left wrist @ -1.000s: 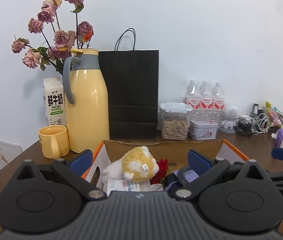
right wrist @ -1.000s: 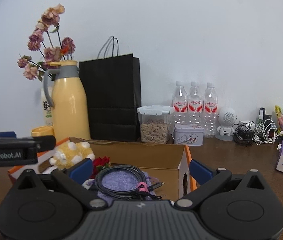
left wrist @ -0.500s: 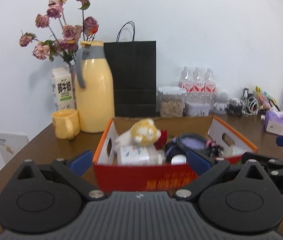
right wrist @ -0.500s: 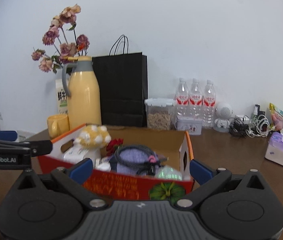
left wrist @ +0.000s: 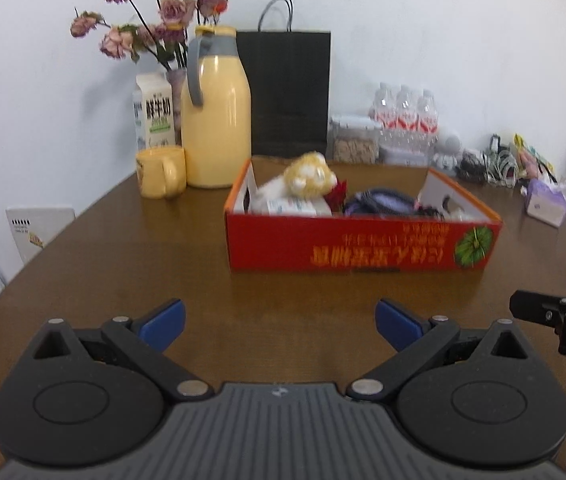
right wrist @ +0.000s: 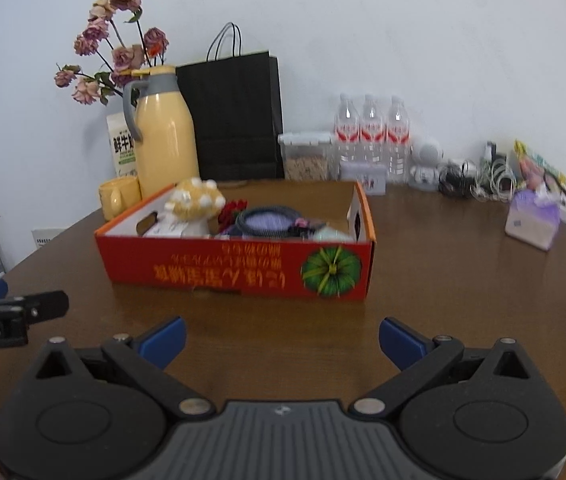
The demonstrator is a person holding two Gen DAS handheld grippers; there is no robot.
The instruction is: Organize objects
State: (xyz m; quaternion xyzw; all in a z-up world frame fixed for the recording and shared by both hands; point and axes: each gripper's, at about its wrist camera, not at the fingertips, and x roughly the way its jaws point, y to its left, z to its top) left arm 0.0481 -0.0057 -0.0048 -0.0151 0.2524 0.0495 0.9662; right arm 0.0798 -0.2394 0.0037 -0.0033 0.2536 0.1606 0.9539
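Left wrist view shows the brown wooden table (left wrist: 95,264) with a broad bare stretch between the tools and the red printed cardboard box (left wrist: 363,246), which sits mid-table, well apart from both tongs. The box is open-topped, with orange-edged side walls that have cut-out hand slots; it looks light but flexible, so taking it by the two end walls seems safer than pinching the long near wall, which would likely bow. Inside, at the left, lies a yellow-and-white plush toy (left wrist: 311,178), soft and easy to squeeze anywhere; right of it sits a coiled dark cable on a purple pouch (right wrist: 271,220), limp and apt to snag or uncoil, best gripped across the bundle. Far left stand a tall yellow thermos jug (left wrist: 217,120) and a yellow mug (left wrist: 161,172), close to the box's far left corner, so room is tighter there. The left gripper (left wrist: 279,326) and right gripper (right wrist: 281,344) are both spread wide, holding nothing.
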